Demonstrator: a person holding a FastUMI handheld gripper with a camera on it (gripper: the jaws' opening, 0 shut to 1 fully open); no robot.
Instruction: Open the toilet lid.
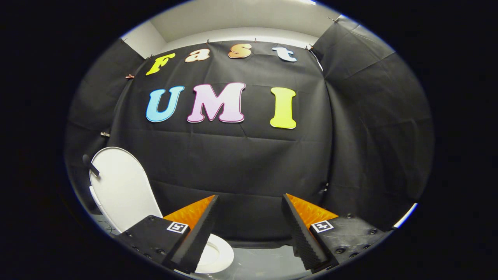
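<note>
Looking along our claw (249, 217), we find its two ribbed, wedge-shaped fingers (194, 241) spread wide apart and holding nothing. The toilet lid (122, 186) already stands upright, off beside and beyond one finger, leaning back against the draped black cloth wall (241, 163); we judge the opening done. It is a smooth, glossy white oval, likely hard plastic. Below it, the rounded white seat rim (218, 256) curves out from behind that finger, above the pale grey floor (260, 264).

Black cloth wall (241, 163) (creased), grey floor (264, 264), white ceiling (241, 15)
</note>
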